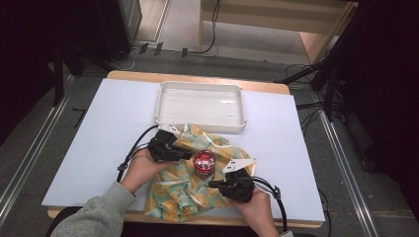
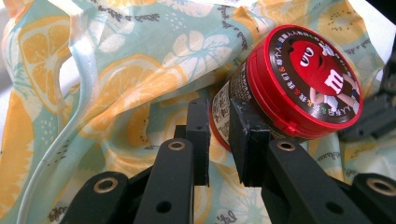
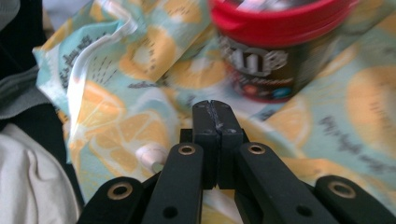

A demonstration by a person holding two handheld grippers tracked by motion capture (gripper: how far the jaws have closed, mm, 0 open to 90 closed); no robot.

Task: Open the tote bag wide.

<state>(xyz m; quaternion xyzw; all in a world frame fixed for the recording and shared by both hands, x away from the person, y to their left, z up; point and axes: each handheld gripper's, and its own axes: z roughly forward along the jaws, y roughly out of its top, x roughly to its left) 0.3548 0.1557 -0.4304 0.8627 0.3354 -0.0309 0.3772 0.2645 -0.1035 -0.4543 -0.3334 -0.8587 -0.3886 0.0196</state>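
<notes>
A jar (image 1: 204,163) with a red lid stands on a lemon-print cloth bag (image 1: 180,195) near the table's front. My left gripper (image 1: 188,154) lies just left of the jar. In the left gripper view its jaws (image 2: 218,116) stand a narrow gap apart, with nothing pinched between them and the jar (image 2: 299,79) close ahead to the right, over the cloth (image 2: 140,70). My right gripper (image 1: 212,184) sits in front of the jar, tips just short of it. Its pads (image 3: 215,109) are pressed together above the cloth (image 3: 140,70), with the jar (image 3: 275,46) blurred beyond.
A white tray (image 1: 200,106) sits behind the bag, toward the table's far edge. White sheet (image 1: 113,128) covers the tabletop on both sides. A white drawstring (image 3: 93,60) runs along the bag's edge, its end (image 3: 152,156) lying by my right gripper's jaws.
</notes>
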